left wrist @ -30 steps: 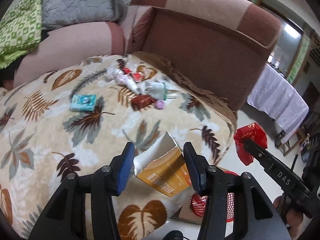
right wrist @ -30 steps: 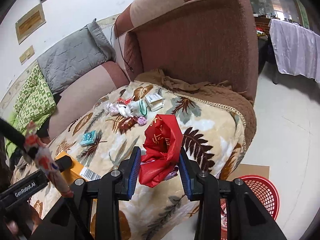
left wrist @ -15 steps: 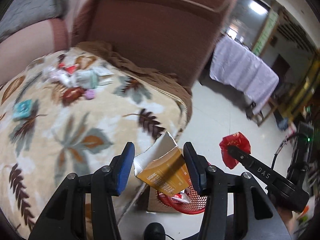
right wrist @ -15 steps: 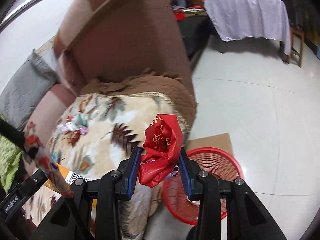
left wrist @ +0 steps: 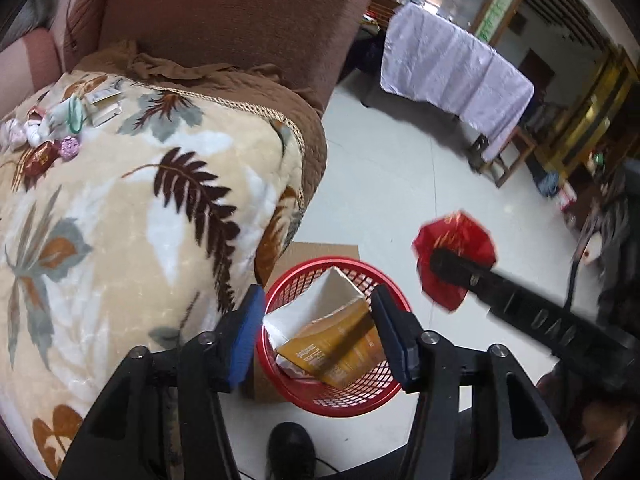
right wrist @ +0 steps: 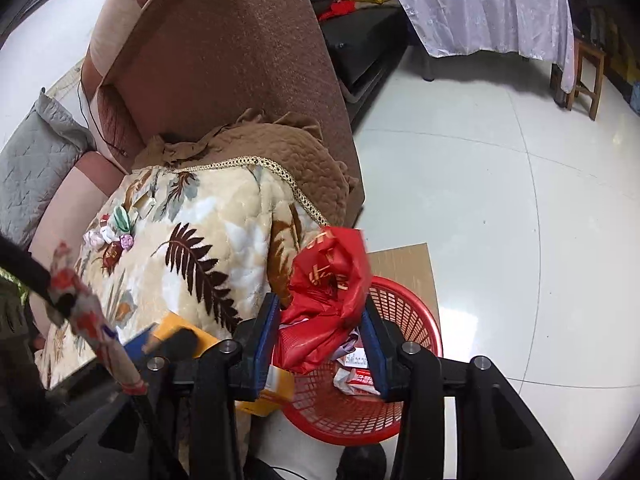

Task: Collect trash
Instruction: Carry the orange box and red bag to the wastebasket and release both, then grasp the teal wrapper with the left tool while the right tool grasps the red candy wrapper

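Observation:
My left gripper (left wrist: pixel 318 296) hangs over the red mesh basket (left wrist: pixel 340 261) on the floor. Its jaws are opening, and the torn orange carton (left wrist: pixel 332 344) between them is blurred and slipping loose. My right gripper (right wrist: pixel 320 302) is beside it over the same basket (right wrist: pixel 420 320). Its jaws are opening too, but the crumpled red plastic bag (right wrist: pixel 328 280) still fills the gap and touches both pads. The left wrist view shows that bag (left wrist: pixel 454 248) at the right gripper's tip. Several wrappers (right wrist: pixel 356 376) lie in the basket.
The basket stands on a cardboard sheet (right wrist: pixel 400 256) against a sofa covered by a leaf-print blanket (left wrist: pixel 120 220). More small trash (left wrist: pixel 52 136) lies on the blanket's far side. White tile floor (right wrist: pixel 500 220) spreads to the right, towards a cloth-covered table (right wrist: pixel 480 8). A shoe (left wrist: pixel 290 448) is near the basket.
Both grippers swung right and down, from over the blanket to above the red basket. The jaws of both now stand a little wider around the carton and the bag.

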`<state>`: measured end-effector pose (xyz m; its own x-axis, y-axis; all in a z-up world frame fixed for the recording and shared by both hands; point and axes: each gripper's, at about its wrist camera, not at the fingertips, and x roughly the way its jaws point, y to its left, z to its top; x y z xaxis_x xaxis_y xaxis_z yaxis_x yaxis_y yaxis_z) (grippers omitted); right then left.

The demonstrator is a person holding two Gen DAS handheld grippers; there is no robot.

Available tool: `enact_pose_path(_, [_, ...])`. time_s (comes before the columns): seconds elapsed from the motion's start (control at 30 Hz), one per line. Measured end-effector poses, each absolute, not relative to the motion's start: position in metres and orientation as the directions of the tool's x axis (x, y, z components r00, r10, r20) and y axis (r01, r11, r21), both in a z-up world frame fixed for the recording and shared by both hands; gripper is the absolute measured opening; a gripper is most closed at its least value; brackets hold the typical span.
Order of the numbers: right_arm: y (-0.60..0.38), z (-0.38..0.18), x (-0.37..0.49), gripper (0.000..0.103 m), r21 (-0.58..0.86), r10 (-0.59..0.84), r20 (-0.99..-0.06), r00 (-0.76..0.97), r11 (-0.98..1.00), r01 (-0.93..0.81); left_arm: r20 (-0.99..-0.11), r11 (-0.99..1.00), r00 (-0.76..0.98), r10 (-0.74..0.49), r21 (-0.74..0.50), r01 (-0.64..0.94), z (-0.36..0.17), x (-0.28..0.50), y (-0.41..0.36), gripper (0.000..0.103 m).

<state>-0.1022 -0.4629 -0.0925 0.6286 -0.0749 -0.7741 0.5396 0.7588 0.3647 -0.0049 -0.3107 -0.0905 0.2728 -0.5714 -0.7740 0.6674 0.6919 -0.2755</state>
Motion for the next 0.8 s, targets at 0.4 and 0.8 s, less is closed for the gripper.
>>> enact_pose_path(0.4, [-0.459,-0.077,-0.109,0.066,0.421,-0.107,-0.689,0.717,0.746,0.516,-0.754,0.688,0.251,-0.608,-0.341,0.641,-0.084,-0.002,-0.290,0.056])
enact_pose_path(0.8, [-0.400,-0.021,-0.095,0.074,0.415,-0.022,-0.578,0.816,0.853,0.317,-0.659,0.855,0.577,-0.483,-0.214,0.472,0.005,0.033,-0.188,0.074])
